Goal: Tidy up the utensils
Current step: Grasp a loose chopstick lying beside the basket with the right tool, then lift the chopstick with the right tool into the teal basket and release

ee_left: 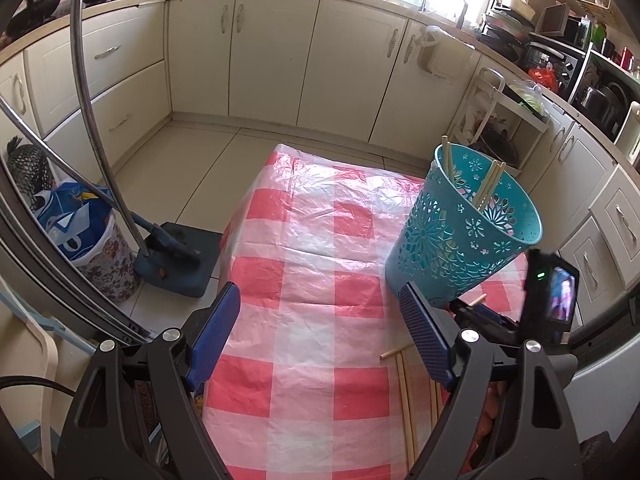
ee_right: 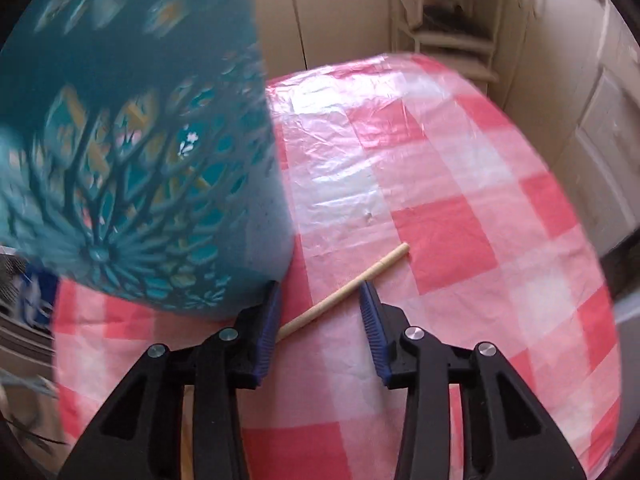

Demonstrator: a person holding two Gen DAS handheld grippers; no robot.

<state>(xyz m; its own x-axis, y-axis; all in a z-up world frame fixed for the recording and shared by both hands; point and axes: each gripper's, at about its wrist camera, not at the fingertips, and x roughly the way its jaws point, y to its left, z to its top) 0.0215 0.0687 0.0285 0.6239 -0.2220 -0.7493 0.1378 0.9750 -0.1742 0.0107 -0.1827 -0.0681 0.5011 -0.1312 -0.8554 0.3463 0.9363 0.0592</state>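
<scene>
A teal perforated holder (ee_left: 464, 232) stands on the red-checked tablecloth (ee_left: 304, 264) and holds several wooden chopsticks (ee_left: 486, 186). More loose chopsticks (ee_left: 404, 392) lie on the cloth near the front. My left gripper (ee_left: 316, 308) is open and empty, above the cloth left of the holder. My right gripper (ee_right: 320, 300) is open, its jaws either side of one chopstick (ee_right: 344, 294) lying on the cloth, close against the holder (ee_right: 132, 152). The right gripper also shows in the left wrist view (ee_left: 480, 314).
Cream kitchen cabinets (ee_left: 272, 52) run around the room. A vacuum cleaner (ee_left: 176, 256) and a lined bin (ee_left: 96, 248) stand on the floor left of the table. A white shelf cart (ee_left: 500, 128) stands behind the holder.
</scene>
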